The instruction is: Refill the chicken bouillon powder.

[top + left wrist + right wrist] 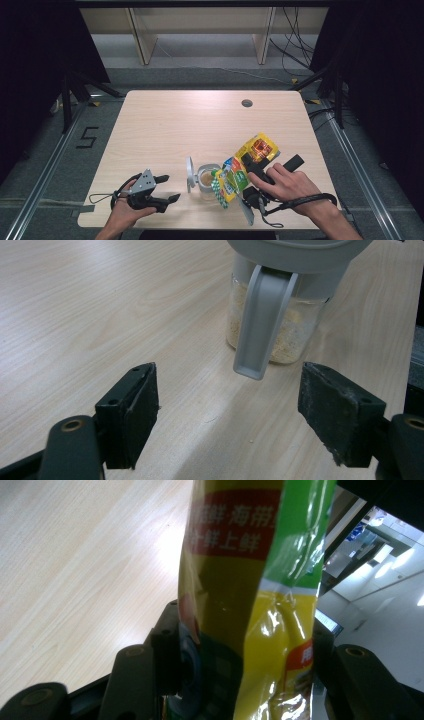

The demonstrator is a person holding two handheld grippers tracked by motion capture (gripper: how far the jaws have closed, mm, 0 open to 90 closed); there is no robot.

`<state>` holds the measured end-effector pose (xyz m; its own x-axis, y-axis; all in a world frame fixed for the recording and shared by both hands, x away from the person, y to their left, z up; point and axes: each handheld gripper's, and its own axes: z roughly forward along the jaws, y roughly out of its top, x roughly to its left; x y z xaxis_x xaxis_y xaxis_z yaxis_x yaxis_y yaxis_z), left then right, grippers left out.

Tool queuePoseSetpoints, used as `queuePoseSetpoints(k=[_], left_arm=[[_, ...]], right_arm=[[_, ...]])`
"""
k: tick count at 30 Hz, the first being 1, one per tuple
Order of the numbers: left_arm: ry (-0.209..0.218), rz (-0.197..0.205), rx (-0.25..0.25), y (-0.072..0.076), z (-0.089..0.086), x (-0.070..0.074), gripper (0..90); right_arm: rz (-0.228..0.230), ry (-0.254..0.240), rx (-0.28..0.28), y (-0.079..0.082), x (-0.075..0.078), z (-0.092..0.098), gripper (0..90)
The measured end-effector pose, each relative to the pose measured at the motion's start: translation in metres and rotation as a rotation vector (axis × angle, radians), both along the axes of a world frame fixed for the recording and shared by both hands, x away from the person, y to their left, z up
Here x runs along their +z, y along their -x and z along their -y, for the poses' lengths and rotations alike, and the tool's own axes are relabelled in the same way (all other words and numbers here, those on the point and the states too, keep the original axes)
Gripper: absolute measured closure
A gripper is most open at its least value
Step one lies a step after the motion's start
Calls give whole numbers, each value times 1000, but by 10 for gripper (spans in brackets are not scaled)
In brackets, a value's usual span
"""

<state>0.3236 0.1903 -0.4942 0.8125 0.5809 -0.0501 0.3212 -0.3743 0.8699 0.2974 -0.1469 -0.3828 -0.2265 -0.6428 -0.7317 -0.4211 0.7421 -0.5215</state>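
Packet point(243, 167) of yellow and green foil hangs tilted over the open jar point(207, 181), clamped in the right gripper point(251, 166), whose jaws pinch it around the middle; in the right gripper view the crinkled foil point(250, 605) runs up between the two black jaws. The lower end of the packet points down toward the mouth of the jar, which stands near the front edge of the desk point(165, 125) with its grey lid point(190, 174) flipped up on the left side. Pale crumbly powder sits inside the jar point(280, 335), and the left gripper view looks at it from close by, with the lid's tab point(260, 325) hanging down in front of the glass.

The left gripper point(167, 187) rests on the desk to the left of the jar, jaws wide apart and holding nothing.

The step in hand looks like pouring the packet's contents into the jar. Next, the packet's open end needs to stay right over the mouth while it tips further, perhaps with a light shake; whether anything is falling out cannot be told. The free gripper could steady the jar if it starts to slide.
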Motion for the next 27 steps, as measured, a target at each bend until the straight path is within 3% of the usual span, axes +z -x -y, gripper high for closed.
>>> queuePoseSetpoints(k=[1, 2, 6, 16, 27], left_arm=[[-13, 3, -3, 0, -1, 0, 239], [18, -5, 1, 1, 1, 0, 240], [-16, 4, -3, 0, -1, 0, 240], [18, -8, 2, 1, 1, 0, 239], [11, -1, 3, 1, 0, 0, 240]], right_arm=[[2, 6, 2, 0, 0, 0, 508], [-8, 1, -6, 0, 0, 0, 508], [5, 10, 4, 0, 1, 0, 508], [9, 13, 1, 0, 1, 1, 508], [6, 15, 1, 0, 1, 1, 509]])
